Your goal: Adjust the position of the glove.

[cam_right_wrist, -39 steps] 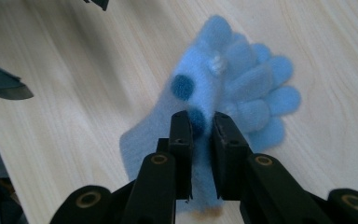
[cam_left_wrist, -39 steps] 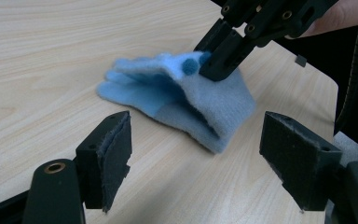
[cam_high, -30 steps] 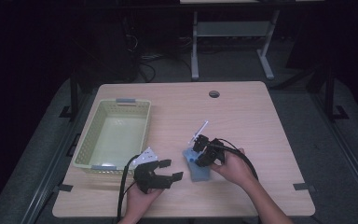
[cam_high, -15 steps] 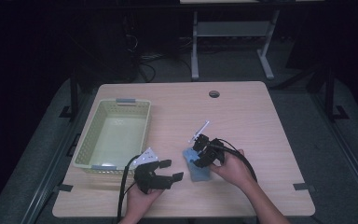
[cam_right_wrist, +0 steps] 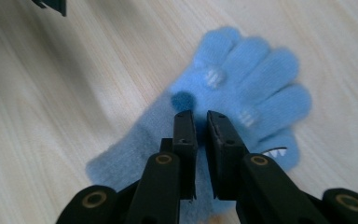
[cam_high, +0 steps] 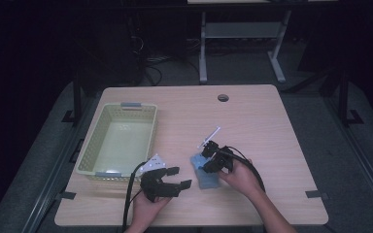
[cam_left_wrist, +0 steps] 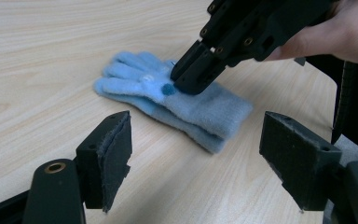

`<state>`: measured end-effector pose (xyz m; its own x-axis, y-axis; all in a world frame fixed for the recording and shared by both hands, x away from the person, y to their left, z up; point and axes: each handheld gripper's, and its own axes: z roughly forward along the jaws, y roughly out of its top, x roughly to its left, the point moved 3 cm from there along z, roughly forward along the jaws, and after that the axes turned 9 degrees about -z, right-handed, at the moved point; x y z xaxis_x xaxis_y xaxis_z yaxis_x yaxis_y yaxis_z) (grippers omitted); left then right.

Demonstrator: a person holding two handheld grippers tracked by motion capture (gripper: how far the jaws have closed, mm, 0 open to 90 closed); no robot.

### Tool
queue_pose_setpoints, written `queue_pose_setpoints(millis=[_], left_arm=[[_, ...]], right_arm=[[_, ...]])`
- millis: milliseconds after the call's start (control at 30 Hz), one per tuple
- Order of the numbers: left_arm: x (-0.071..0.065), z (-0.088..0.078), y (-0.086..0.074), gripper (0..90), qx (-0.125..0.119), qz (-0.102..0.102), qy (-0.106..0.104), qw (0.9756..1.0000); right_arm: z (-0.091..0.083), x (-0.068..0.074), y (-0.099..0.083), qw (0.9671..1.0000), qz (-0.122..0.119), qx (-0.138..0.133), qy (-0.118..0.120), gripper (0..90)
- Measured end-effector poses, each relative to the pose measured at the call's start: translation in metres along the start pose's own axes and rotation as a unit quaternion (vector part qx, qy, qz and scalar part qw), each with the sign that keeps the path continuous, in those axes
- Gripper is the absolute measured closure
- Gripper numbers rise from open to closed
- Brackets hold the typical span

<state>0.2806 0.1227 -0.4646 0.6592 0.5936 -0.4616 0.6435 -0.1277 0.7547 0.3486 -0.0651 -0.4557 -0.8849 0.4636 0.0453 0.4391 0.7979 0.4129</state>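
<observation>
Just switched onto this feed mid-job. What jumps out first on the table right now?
The light blue glove lying flat near the table's front edge draws the eye, with the right gripper pressed down onto its middle, jaws nearly closed with a fold of the fabric between them. Beside it the left gripper rests with jaws wide open, aimed at the glove. At the table's left side sits an empty pale green basket.

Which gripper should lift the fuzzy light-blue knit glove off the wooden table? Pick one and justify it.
Right. The right gripper is already down on the fuzzy light-blue knit glove, jaws nearly closed over its middle. The left gripper sits beside it, jaws wide open and holding nothing, short of the glove.
</observation>
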Motion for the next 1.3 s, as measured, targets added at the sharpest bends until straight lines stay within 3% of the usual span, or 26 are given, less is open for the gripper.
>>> queue_pose_setpoints(millis=[167, 533, 667, 800, 933, 967, 1000, 1033, 1067, 1100, 1133, 1167, 1233, 1300], left_arm=[[0.000, 0.001, -0.001, 25.0, 0.003, 0.002, 0.001, 1.0000], [0.000, 0.004, -0.004, 25.3, 0.014, -0.006, -0.001, 0.9999], [-0.002, 0.006, -0.006, 25.5, 0.016, -0.023, -0.009, 0.9996], [-0.004, 0.006, -0.006, 25.5, 0.014, -0.030, -0.008, 0.9994], [-0.005, 0.010, -0.005, 25.5, 0.020, -0.045, -0.009, 0.9988], [-0.005, 0.012, -0.005, 25.6, 0.023, -0.052, -0.007, 0.9983], [-0.005, 0.012, -0.005, 25.5, 0.023, -0.052, -0.007, 0.9983], [-0.004, 0.016, -0.004, 25.6, 0.030, -0.058, -0.001, 0.9979], [-0.004, 0.016, -0.004, 25.6, 0.030, -0.058, -0.001, 0.9979], [-0.004, 0.017, -0.003, 25.6, 0.028, -0.065, -0.001, 0.9975], [-0.003, 0.018, -0.002, 25.6, 0.027, -0.072, 0.000, 0.9970], [-0.003, 0.021, -0.001, 25.6, 0.029, -0.082, 0.005, 0.9962], [-0.002, 0.022, -0.001, 27.0, 0.032, -0.087, 0.006, 0.9957], [0.000, 0.026, 0.000, 27.0, 0.036, -0.098, 0.008, 0.9945]], right_arm=[[0.005, 0.000, -0.002, 1.0000, 0.004, 0.000, 0.002, 81.3], [-0.009, 0.003, -0.011, 0.9990, 0.030, -0.032, 0.011, 62.1], [-0.014, 0.002, -0.017, 0.9978, 0.047, -0.045, 0.011, 57.5], [-0.023, 0.001, -0.028, 0.9954, 0.065, -0.070, 0.001, 50.7], [-0.028, -0.001, -0.036, 0.9929, 0.084, -0.084, 0.006, 45.6], [-0.031, -0.003, -0.043, 0.9908, 0.098, -0.094, 0.007, 45.1], [-0.031, -0.003, -0.043, 0.9908, 0.098, -0.094, 0.007, 45.1], [-0.033, -0.005, -0.049, 0.9883, 0.111, -0.104, 0.012, 44.3], [-0.033, -0.005, -0.049, 0.9883, 0.111, -0.104, 0.012, 44.3], [-0.035, -0.007, -0.055, 0.9858, 0.125, -0.112, 0.016, 43.2], [-0.035, -0.007, -0.055, 0.9858, 0.125, -0.112, 0.016, 43.2], [-0.036, -0.008, -0.060, 0.9832, 0.139, -0.116, 0.019, 42.1], [-0.036, -0.009, -0.061, 0.9825, 0.142, -0.120, 0.019, 41.9], [-0.035, -0.010, -0.066, 0.9793, 0.158, -0.125, 0.022, 41.4]])
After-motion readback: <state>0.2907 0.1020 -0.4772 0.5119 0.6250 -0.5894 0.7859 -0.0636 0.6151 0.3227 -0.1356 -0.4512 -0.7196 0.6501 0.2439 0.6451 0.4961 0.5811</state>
